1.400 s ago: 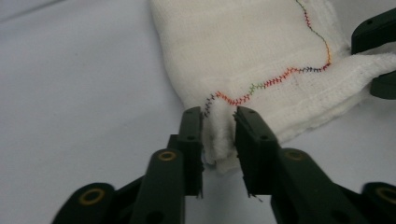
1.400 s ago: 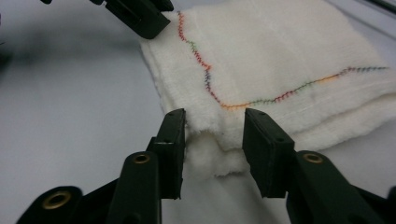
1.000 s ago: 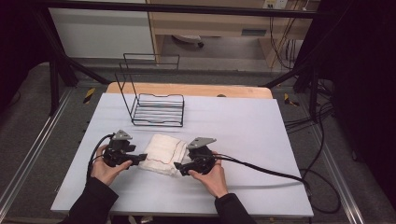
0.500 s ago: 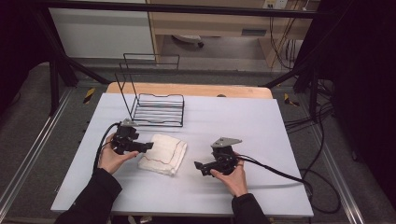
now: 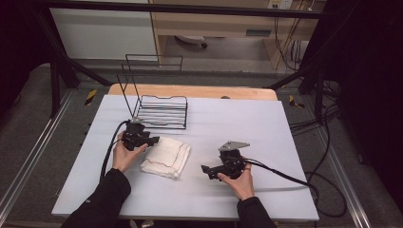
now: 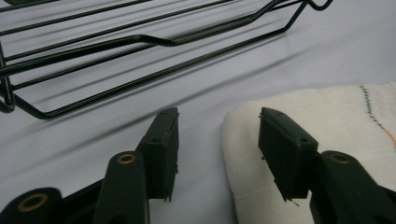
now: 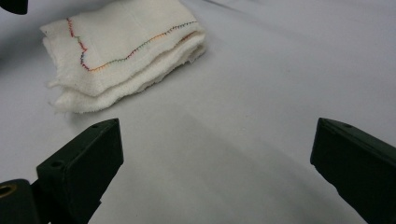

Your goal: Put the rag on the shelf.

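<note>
A folded white cloth (image 5: 166,156) with a coloured stitched edge lies on the pale table (image 5: 228,123), left of centre. My left gripper (image 5: 153,140) is at the cloth's far left corner, open; one jaw stands over the cloth (image 6: 327,121) and the other over bare table. My right gripper (image 5: 205,169) is open to the right of the cloth, a short gap away, with nothing between its jaws. The folded cloth (image 7: 121,46) lies ahead of it in the right gripper view.
A black wire rack (image 5: 159,102) stands behind the left gripper near the table's back edge; its bars (image 6: 140,51) run close ahead of the left jaws. Cables trail from both grippers, the right one (image 5: 285,175) across the table's right side.
Both grippers have let go of the cloth and opened. The right one drew back to the right; the left one moved up to the cloth's far left corner.
</note>
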Action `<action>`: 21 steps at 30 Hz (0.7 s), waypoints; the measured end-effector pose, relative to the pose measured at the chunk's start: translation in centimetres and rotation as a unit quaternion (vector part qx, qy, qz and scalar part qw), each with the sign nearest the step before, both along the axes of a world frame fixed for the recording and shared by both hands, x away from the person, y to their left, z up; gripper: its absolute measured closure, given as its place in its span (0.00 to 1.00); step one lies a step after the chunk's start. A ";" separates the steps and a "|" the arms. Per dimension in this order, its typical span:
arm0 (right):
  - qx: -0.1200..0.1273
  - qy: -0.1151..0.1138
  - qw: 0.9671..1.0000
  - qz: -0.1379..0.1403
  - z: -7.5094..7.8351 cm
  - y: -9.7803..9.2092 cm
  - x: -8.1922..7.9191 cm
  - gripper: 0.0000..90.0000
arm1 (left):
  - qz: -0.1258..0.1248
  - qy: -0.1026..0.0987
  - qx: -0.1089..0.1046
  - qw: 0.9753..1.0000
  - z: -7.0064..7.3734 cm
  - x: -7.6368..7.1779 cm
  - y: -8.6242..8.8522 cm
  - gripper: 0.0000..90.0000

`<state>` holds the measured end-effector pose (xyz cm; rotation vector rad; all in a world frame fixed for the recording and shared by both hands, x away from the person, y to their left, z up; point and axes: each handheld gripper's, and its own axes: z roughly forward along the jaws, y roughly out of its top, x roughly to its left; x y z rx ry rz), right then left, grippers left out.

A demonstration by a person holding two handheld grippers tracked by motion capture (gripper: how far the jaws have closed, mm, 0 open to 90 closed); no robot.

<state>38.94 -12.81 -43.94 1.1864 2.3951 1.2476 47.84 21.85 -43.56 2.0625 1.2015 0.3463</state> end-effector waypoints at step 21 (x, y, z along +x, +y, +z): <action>0.011 0.002 1.000 -0.005 0.1 0.3 0.5 0.02 | -0.029 -0.009 0.018 0.999 -0.9 -0.2 -1.6 0.88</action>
